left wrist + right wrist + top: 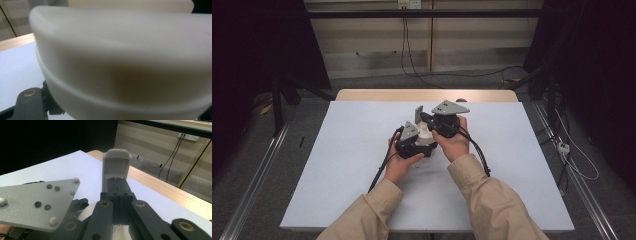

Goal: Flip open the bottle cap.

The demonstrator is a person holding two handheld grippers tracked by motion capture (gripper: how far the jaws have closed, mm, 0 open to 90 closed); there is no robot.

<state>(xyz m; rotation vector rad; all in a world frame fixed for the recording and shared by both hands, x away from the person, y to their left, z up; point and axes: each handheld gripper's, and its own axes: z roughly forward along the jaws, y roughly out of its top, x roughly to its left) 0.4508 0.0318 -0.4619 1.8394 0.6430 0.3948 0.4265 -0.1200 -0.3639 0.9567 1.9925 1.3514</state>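
- A person sits at a table [362, 95] with a big white sheet [352, 175] spread over it. Both hands meet near the middle of the sheet.
- The left gripper [414, 142] is in the person's left hand [399, 165]. Its tongs pinch a cream-white box [125, 62]. In the left gripper view the box is so close that it looks blurry, and it blocks nearly all of the table behind it.
- In the high view, a little bit of the box [426, 134] peeks out between the two grippers. The rest is hidden under them and the hands.
- The right gripper [427, 119] is in the right hand [454, 142], just beside the left one and a bit farther away on the table.
- In the right gripper view, the right gripper's [119, 187] black tongs are pressed together. They pinch a thin grey flap [116, 163] that stands up straight, like an open lid. In the high view the flap [419, 112] rises just to the far side of the box.
- The grey three-cornered plate [37, 200] of the left gripper sits close on the left in the right gripper view and hides part of the box.
- Black cables [479, 155] trail from the grippers back along the tan sleeves [492, 200].
- A strip of bare wood shows at the far edge of the table.
- Past the table there is a pale wall [462, 30] with wires [407, 45] hanging down from a socket [409, 4].
- Dark curtains [242, 50] hang to the left and right.
- More wires [572, 150] lie on the floor at the right.
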